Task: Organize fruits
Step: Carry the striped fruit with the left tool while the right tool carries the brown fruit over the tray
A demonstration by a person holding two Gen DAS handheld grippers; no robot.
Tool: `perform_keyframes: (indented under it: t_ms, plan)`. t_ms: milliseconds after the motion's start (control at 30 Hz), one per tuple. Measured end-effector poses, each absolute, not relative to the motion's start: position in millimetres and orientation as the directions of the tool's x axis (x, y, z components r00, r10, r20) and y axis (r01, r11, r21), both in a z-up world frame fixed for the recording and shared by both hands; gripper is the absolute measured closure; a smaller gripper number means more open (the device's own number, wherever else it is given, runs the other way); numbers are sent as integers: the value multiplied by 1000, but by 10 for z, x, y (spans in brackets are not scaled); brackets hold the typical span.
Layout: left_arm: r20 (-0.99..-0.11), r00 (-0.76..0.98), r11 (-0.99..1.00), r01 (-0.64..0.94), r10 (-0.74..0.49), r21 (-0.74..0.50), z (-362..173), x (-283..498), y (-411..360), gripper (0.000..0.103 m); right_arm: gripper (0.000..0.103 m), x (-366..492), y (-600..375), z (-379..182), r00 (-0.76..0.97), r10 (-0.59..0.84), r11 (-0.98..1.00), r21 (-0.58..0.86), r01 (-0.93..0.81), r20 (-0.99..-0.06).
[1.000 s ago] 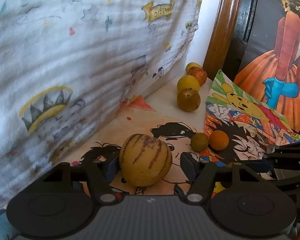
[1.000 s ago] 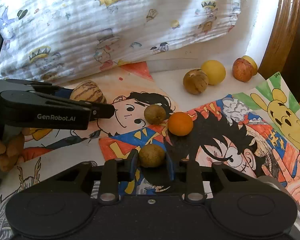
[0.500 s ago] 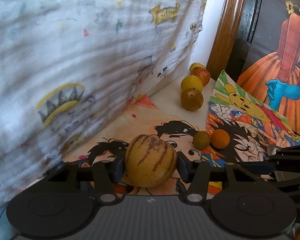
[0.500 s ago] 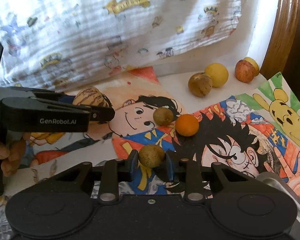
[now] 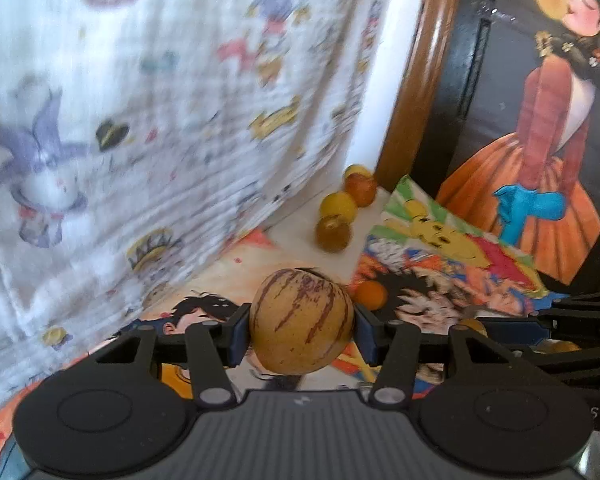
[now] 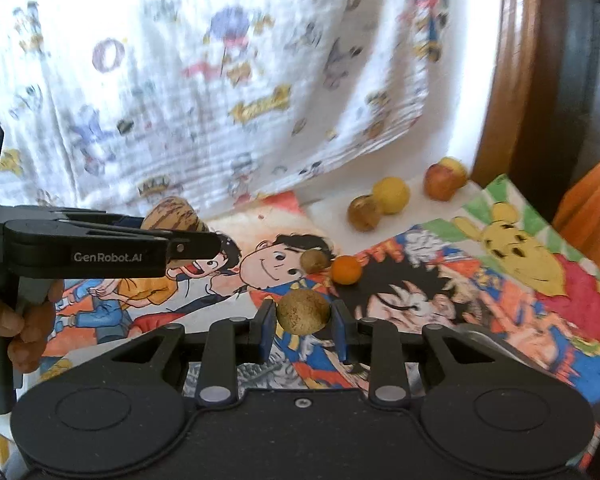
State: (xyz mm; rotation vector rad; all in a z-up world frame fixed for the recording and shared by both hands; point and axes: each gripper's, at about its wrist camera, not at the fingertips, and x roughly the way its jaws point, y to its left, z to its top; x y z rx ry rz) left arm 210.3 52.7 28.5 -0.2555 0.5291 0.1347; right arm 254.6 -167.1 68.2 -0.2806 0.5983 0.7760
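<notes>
While four fruits (image 6: 384,204) already sit grouped by the wall, the left gripper (image 5: 301,330) clamps a striped fruit (image 5: 301,320), the right gripper (image 6: 303,322) a brown fruit (image 6: 303,312); two fruits (image 6: 332,265) remain on the mat.

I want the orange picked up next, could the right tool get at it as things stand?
Probably not yet. The right tool is shut on a small brown fruit, so it is occupied. The orange itself lies uncovered just ahead, touching another brown fruit.
</notes>
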Motion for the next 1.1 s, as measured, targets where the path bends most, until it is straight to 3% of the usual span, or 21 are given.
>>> perform_keyframes:
  t_ms: [433, 1100]
  plan:
    - [-461, 885, 961, -74, -60, -267, 556, 1656, -260, 46, 72, 1993, -2677, 879, 689, 487, 801, -41, -598, -537]
    - [-513, 835, 960, 61, -199, -274, 126, 1265, -1042, 46, 72, 1354, -3277, 360, 763, 410, 881, 1, -472, -499]
